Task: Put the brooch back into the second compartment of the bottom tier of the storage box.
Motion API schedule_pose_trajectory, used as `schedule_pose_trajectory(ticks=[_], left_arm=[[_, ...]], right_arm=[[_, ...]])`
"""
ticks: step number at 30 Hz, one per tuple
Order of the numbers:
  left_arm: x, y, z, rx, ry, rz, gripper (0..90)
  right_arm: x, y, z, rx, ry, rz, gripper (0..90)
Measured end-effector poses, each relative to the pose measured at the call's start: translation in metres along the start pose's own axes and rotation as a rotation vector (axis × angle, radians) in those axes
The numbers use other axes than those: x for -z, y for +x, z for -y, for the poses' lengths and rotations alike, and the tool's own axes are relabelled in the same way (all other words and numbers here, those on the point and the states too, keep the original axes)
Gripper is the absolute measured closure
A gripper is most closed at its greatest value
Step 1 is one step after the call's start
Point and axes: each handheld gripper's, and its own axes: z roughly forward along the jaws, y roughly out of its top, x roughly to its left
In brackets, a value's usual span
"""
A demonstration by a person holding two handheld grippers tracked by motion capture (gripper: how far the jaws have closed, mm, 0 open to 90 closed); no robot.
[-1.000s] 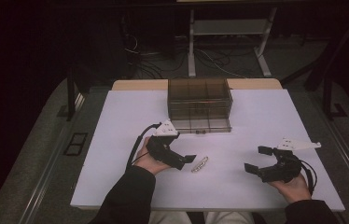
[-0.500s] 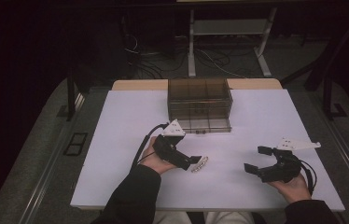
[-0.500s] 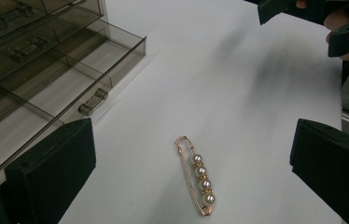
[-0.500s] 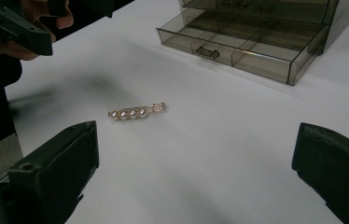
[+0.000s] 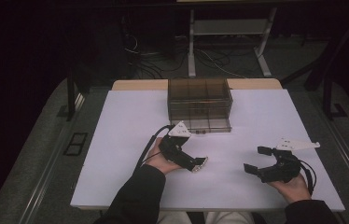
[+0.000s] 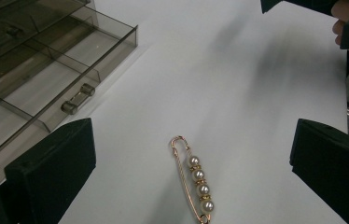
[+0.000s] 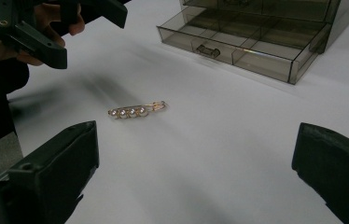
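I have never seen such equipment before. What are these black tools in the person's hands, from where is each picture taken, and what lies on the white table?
There is no robot here. A person holds a hand-held gripper in each hand: the left hand-held gripper and the right hand-held gripper. Each has two black jaws for pinching things. The high view comes from a fixed camera above the table. The other two pictures come from small cameras riding on each gripper, looking out between its own jaws. On the white table lie a gold pin with four pearls and a smoky transparent drawer box with its bottom drawer pulled out. Both grippers are open and hold nothing. The left one is close to the pin, its jaws on either side of it.
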Motion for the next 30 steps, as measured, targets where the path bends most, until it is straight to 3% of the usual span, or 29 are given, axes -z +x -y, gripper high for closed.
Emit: schedule_pose_trajectory(ticks=[21, 30], left_arm=[[-0.022, -0.002, 0.003, 0.006, 0.057, 0.02, 0.0], [-0.033, -0.004, 0.006, -0.002, 0.115, 0.03, 0.0]], right_arm=[[-0.001, 0.001, 0.0, 0.002, 0.008, 0.001, 0.3], [-0.001, 0.001, 0.0, 0.005, 0.01, 0.003, 0.3]])
